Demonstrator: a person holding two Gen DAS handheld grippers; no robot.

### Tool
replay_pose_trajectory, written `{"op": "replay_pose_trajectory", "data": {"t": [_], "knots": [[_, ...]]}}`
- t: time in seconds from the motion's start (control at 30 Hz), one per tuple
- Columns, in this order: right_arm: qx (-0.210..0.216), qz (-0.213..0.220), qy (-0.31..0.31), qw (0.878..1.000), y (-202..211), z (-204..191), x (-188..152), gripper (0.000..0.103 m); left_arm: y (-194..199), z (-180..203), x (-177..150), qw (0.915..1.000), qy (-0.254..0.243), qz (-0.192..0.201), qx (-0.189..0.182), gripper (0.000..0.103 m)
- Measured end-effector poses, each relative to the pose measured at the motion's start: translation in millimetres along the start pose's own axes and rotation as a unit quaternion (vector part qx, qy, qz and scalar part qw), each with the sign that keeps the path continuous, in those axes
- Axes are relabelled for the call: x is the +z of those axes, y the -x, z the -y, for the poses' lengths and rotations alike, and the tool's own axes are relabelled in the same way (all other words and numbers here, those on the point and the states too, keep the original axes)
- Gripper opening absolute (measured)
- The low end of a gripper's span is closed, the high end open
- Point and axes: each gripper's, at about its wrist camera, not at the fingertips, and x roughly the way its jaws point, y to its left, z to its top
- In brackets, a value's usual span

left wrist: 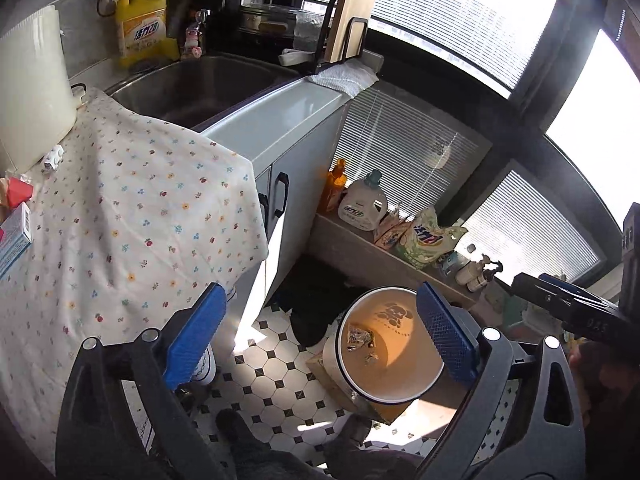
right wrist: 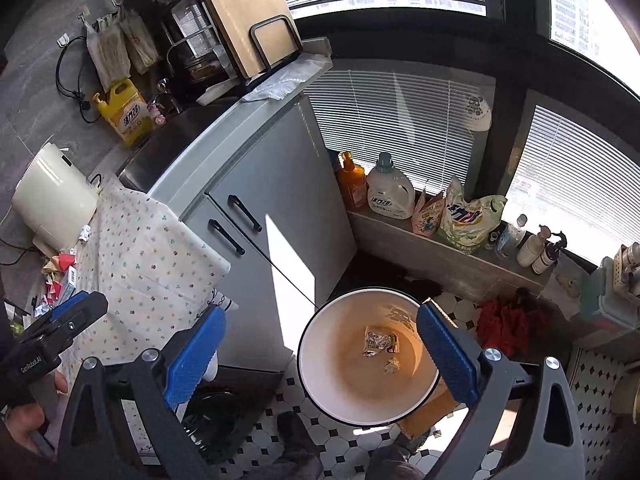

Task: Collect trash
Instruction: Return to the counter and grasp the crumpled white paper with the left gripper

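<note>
The trash so far is two bits lying in the bottom of the bin (right wrist: 370,354): a crumpled wrapper (right wrist: 379,343) and a smaller scrap (right wrist: 393,365) just beside it. The bin is a round white bucket with a dark rim, standing on the black-and-white tiled floor (right wrist: 352,446) with a cardboard box (right wrist: 426,414) tucked against its base.

Both claws hang above it, angled down. The right gripper (right wrist: 320,354) has its blue pads spread wide with nothing between them, bin showing in the gap. Same story for the left gripper (left wrist: 320,344), wide apart and empty, with the bin under its right pad.

More trash sits up on the counter on the left: red and white scraps (right wrist: 60,270) next to a small box (left wrist: 14,236), at the edge of the flowery cloth (left wrist: 132,208) that drapes over the counter end. A white kettle (right wrist: 54,196) stands behind them.

Beyond the cloth is the sink (left wrist: 200,84), a yellow soap jug (left wrist: 142,20) and a cutting board (right wrist: 244,12) in a rack. Grey cabinet (right wrist: 272,200) below, detergent bottles (right wrist: 390,190) on the sill by the blinds
</note>
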Motion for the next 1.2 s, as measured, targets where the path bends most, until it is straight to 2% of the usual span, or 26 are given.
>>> {"op": "replay_pose_trajectory", "data": {"t": [0.2, 0.37, 0.67, 0.83, 1.0, 1.2], "knots": [[0.029, -0.004, 0.037, 0.999, -15, -64, 8, 0.095, 28, -60, -2, 0.9982, 0.041, 0.023, 0.036, 0.096], [0.051, -0.011, 0.074, 0.996, -26, -117, 11, 0.095, 49, -111, -8, 0.9937, 0.08, 0.043, 0.066, 0.096], [0.077, -0.024, 0.132, 0.988, -46, -205, 6, 0.095, 81, -212, -27, 0.9782, 0.156, 0.073, 0.116, 0.096], [0.086, -0.027, 0.157, 0.983, -56, -252, 2, 0.095, 101, -273, -39, 0.9646, 0.201, 0.095, 0.142, 0.096], [0.096, -0.024, 0.172, 0.98, -66, -293, -3, 0.095, 110, -323, -48, 0.9567, 0.227, 0.102, 0.151, 0.096], [0.107, -0.024, 0.173, 0.979, -81, -338, -11, 0.095, 106, -367, -45, 0.9573, 0.226, 0.099, 0.151, 0.096]]}}
